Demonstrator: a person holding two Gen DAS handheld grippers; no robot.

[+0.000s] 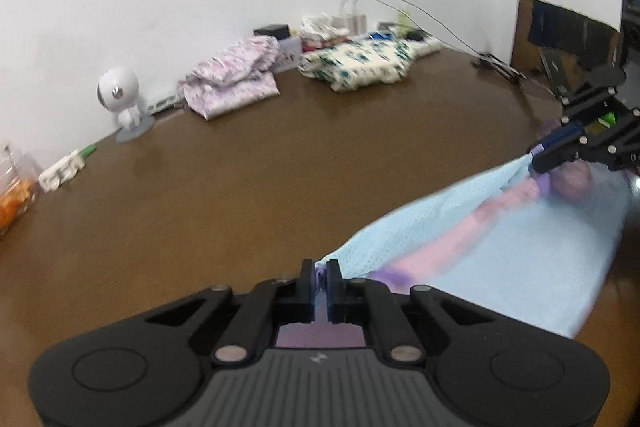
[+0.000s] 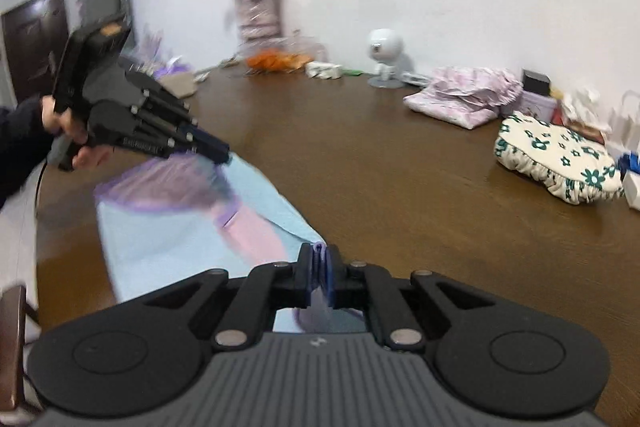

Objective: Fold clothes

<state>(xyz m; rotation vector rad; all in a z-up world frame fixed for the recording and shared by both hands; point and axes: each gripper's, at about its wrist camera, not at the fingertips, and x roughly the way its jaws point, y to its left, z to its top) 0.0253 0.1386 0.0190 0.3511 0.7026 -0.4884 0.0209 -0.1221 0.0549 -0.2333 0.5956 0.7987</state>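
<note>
A light blue garment [image 1: 480, 247] with a pink stripe and purple trim is stretched between both grippers, low over the brown table [image 1: 280, 167]. In the left wrist view my left gripper [image 1: 319, 267] is shut on one purple-edged corner. My right gripper [image 1: 536, 157] pinches the opposite corner at the far right. In the right wrist view my right gripper [image 2: 320, 251] is shut on a bunched purple and blue edge of the garment [image 2: 168, 239]. There the left gripper [image 2: 224, 157], held by a hand [image 2: 68, 131], grips the far end. Motion blurs the cloth.
A folded pink floral piece [image 1: 232, 79] and a cream piece with green flowers [image 1: 360, 67] lie along the back wall. Beside them stand a small white round figure [image 1: 120, 99], boxes and cables. A vase of flowers [image 2: 256, 11] stands at the table's far end.
</note>
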